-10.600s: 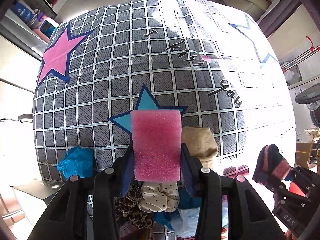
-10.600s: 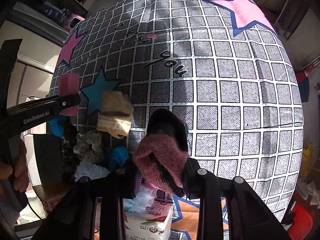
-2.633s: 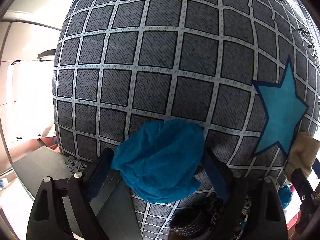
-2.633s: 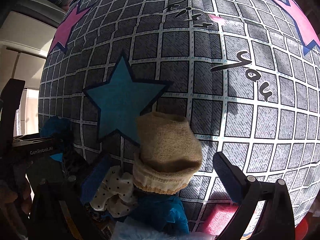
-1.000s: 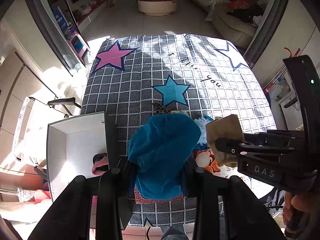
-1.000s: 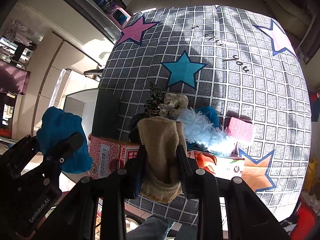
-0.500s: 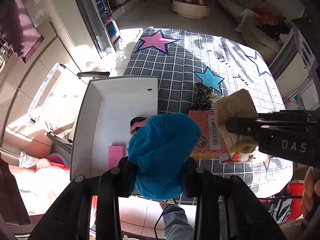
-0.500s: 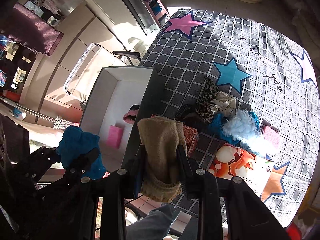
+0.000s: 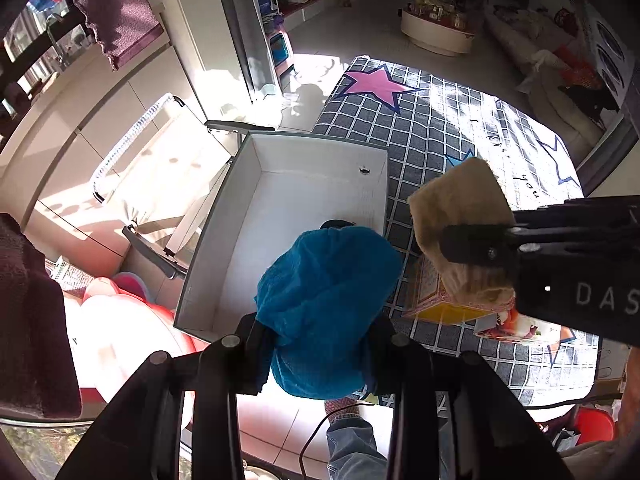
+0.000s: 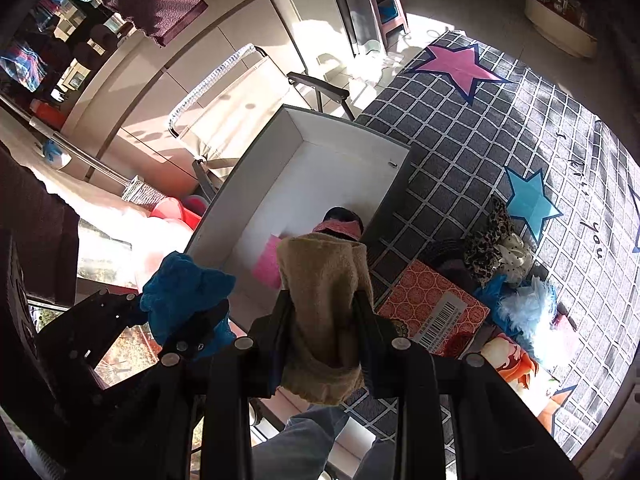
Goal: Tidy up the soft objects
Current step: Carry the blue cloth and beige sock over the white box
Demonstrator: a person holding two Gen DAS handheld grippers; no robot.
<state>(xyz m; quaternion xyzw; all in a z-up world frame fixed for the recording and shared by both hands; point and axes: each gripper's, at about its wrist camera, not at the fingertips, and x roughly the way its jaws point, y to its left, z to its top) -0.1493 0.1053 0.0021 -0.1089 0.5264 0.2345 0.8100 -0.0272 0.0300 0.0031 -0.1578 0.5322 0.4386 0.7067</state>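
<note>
My left gripper (image 9: 316, 332) is shut on a bunched blue cloth (image 9: 328, 304), held high over the near end of a white open box (image 9: 304, 200). My right gripper (image 10: 324, 320) is shut on a tan sock (image 10: 324, 300), hanging above the box's right wall (image 10: 384, 200). In the left wrist view the tan sock (image 9: 460, 216) shows at the right, in the right gripper. In the right wrist view the blue cloth (image 10: 184, 296) shows at lower left. Inside the box lie a pink sponge (image 10: 266, 266) and a dark sock with a pink cuff (image 10: 340, 222).
The box sits at the left edge of a grey checked bedspread (image 10: 500, 140) with stars. Beside it lie an orange carton (image 10: 436, 308), a leopard scrunchie (image 10: 488, 240), a dotted scrunchie (image 10: 516, 256) and a pale blue fluffy item (image 10: 528, 308). A folding chair (image 10: 240, 112) stands left of the box. A person's jeans (image 9: 352, 448) show below.
Both grippers have swung left from over the bedspread and carton to above the white box, each rolling at the wrist and still gripping its cloth and sock.
</note>
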